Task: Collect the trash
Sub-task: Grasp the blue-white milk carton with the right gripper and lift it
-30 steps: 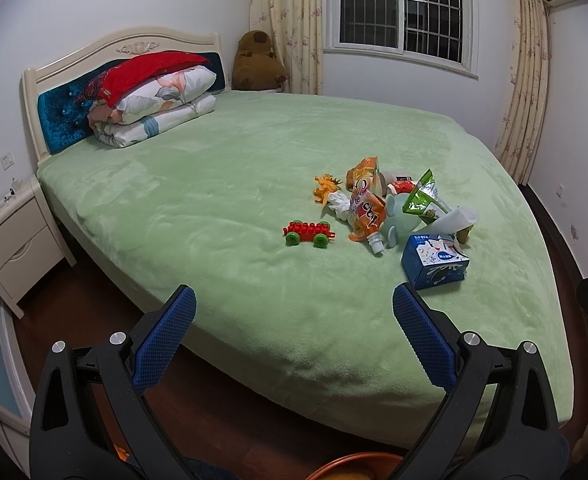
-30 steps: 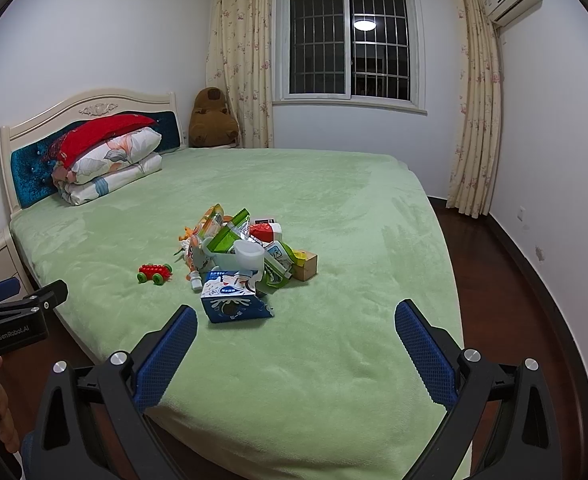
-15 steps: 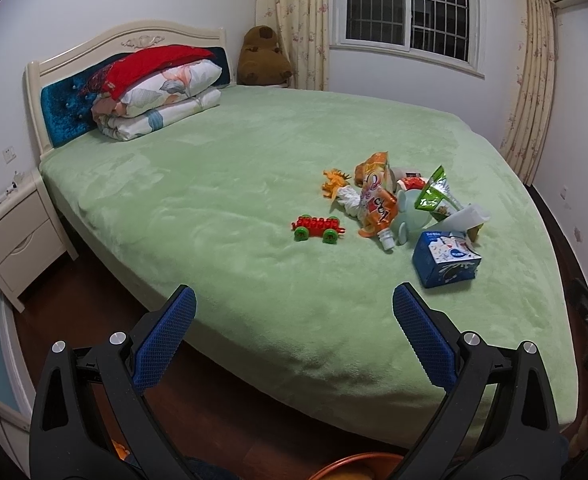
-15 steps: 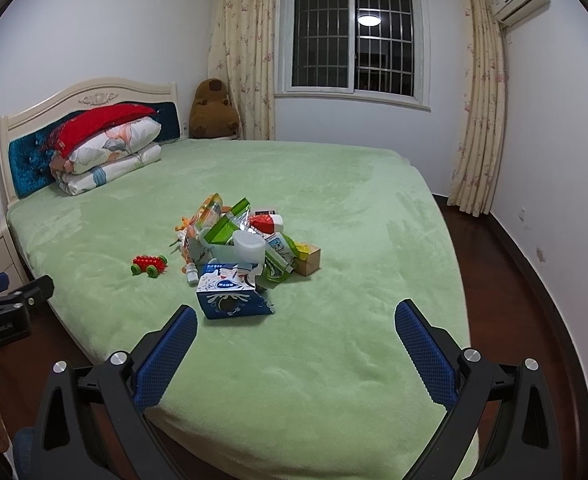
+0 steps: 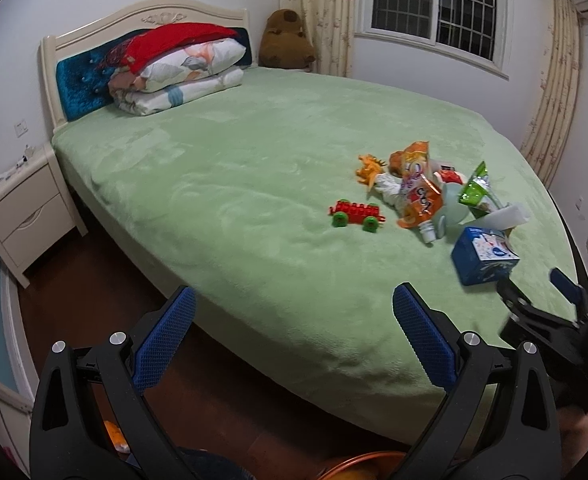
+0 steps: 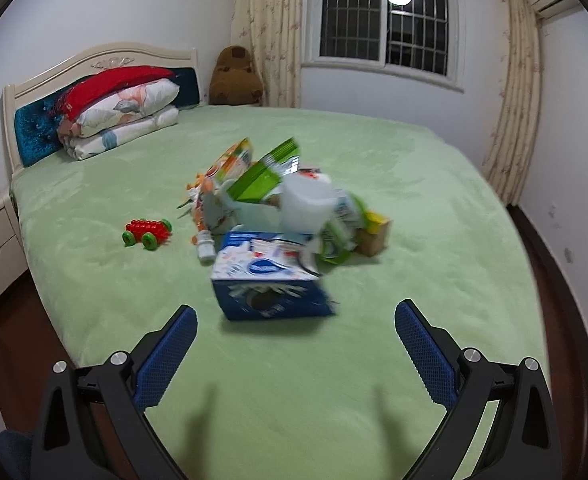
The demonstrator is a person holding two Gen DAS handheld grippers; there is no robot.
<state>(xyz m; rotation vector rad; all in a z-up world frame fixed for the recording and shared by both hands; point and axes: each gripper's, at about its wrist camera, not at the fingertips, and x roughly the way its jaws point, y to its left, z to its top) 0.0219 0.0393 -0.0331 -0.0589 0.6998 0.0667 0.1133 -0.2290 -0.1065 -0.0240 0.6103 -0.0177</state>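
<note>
Right gripper (image 6: pixel 295 354) above blue carton (image 6: pixel 270 284), both grippers' jaws spread, empty.

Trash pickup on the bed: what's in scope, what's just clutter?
In scope: blue carton, orange snack bag, green wrapper, small white bottle.
Not in scope: red toy car, orange toy dinosaur, pillows, brown plush.

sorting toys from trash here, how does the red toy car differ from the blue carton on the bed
The red toy car is a studded block body on green wheels; the blue carton is a printed box. The car stands alone, apart from the pile; the carton lies at the pile's near edge, closer to the open right gripper. Both rest on the green bedspread.
</note>
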